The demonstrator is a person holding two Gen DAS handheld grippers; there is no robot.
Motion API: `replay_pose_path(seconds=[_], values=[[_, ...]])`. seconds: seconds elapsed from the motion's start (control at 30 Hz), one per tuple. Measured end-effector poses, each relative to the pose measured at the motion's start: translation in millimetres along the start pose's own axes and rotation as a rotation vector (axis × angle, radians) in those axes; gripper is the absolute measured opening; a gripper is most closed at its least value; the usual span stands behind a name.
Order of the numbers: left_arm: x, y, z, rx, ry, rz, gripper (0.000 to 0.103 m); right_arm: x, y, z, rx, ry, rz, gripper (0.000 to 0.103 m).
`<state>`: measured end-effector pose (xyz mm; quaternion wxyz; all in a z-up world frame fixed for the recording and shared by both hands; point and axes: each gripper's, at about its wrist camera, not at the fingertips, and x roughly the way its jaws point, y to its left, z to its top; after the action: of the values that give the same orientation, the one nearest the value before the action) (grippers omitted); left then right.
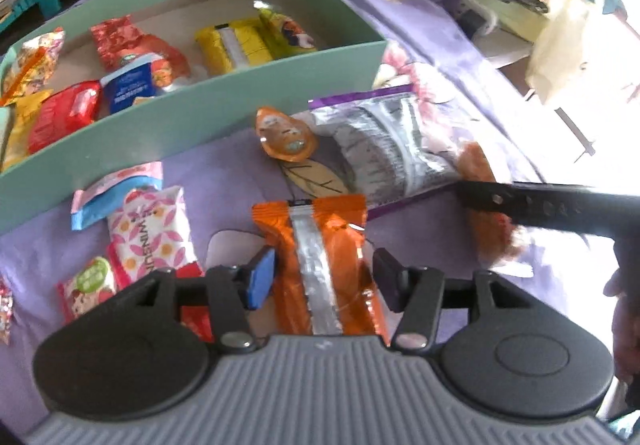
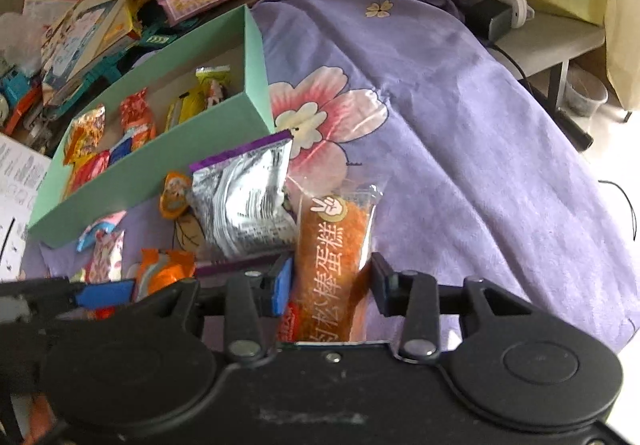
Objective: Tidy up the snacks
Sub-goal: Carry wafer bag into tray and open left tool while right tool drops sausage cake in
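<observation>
Here both grippers reach forward, jaws straddling an orange packet [image 1: 326, 265] and a cake bar [image 2: 334, 257].

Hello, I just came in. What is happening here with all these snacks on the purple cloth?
A person is sorting snacks into a green box with a handheld gripper in each hand. The left gripper straddles an orange foil packet on the purple cloth; whether it grips yet is unclear. The right gripper sits around a clear-wrapped orange cake bar. Several snacks already lie in the box. A silver bag and other small packets wait outside.
</observation>
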<state>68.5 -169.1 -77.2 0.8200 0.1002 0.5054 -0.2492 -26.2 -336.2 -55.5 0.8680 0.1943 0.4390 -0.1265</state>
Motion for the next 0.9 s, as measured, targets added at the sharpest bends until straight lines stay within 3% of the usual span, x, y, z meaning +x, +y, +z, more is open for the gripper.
replay_pose_path(seconds=[0.03, 0.1, 0.33, 0.37, 0.43, 0.5, 0.7, 0.9], values=[[2.1, 1.7, 0.6, -0.014, 0.017, 0.015, 0.065, 0.2, 1.1, -0.5, -0.011, -0.001, -0.004, 0.040], [2.9, 5.3, -0.7, -0.030, 0.037, 0.044, 0.068, 0.9, 3.2, -0.7, -0.017, -0.003, -0.008, 0.040], [1.9, -6.3, -12.4, 0.048, 0.076, 0.075, 0.070, 2.2, 10.9, -4.9, -0.053, -0.022, -0.029, 0.041], [2.0, -9.3, -13.2, 0.065, 0.069, 0.085, 0.069, 2.1, 12.7, -5.0, -0.054, -0.023, -0.037, 0.040], [-0.2, -12.5, -12.1, 0.084, 0.049, 0.076, 0.051, 0.9, 11.7, -4.3, -0.038, -0.019, -0.035, 0.038], [-2.2, -11.8, -10.5, 0.078, 0.051, 0.064, 0.050, -1.5, 7.8, -2.4, -0.011, -0.009, -0.019, 0.038], [-29.8, -6.2, 5.1, 0.054, -0.016, 0.039, 0.049, -24.6, 2.2, 15.5, 0.032, -0.058, 0.006, 0.037], [-64.2, 20.5, 56.3, 0.006, -0.140, 0.045, 0.050, -36.4, 20.9, 65.5, -0.001, -0.115, 0.065, 0.037]])
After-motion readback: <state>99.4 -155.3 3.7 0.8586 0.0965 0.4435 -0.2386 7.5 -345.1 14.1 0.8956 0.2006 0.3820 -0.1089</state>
